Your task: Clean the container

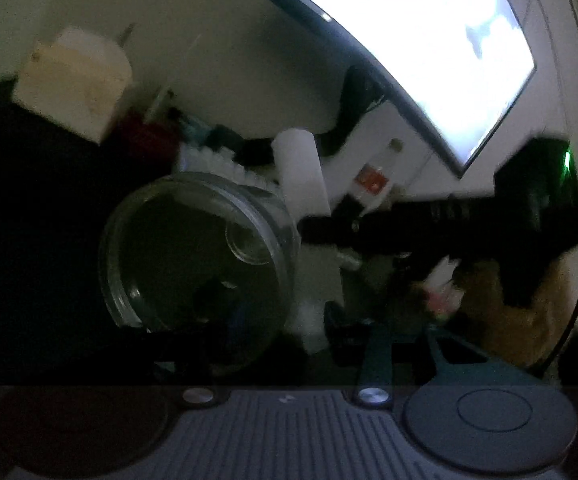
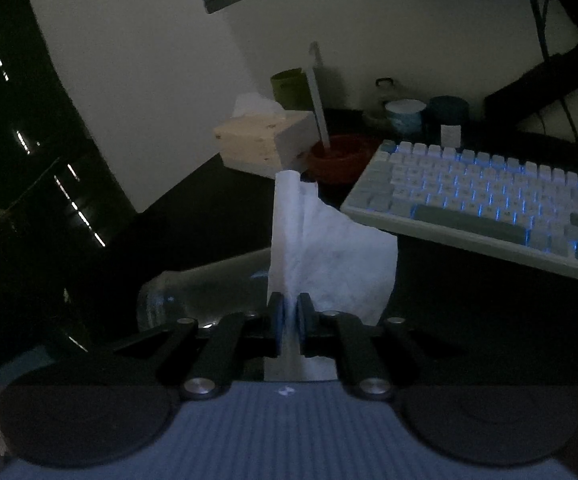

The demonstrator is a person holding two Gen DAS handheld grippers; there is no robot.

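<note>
**Tissue ready, jar mouth waiting**

The scene is a dim dark desk [image 2: 469, 300] in front of a pale wall, with a bright curved monitor [image 1: 429, 40] above and a white keyboard with blue backlight [image 2: 489, 200] at the right side. Behind stand a beige cardboard tissue box [image 2: 265, 140], a red round bowl [image 2: 341, 156] and some small cups, too dark to describe well.

The clear glass jar [image 1: 197, 256], the container to clean, is lifted and tilted, so the left wrist camera looks straight into its open mouth. It sits at the left gripper [image 1: 273, 340], whose fingers are lost in the shadow under the jar; I judge they hold it, but the picture does not show the contact, so I cannot tell if they are clenched. In the right wrist view the same jar appears low and to the left, just beside the fingers.

The right gripper [image 2: 289, 320] is clenched on a white crumpled paper tissue [image 2: 329, 248], which stands up from between the blue pads [image 2: 277, 320]. In the left view the tissue appears as a white roll just beside the rim of the jar, not yet inside.

The step in hand seems to be the approach for wiping the inside. The next move calls for aiming the tissue tip into the mouth and keeping the jar steady, because the soft paper can fold against the rim.
</note>
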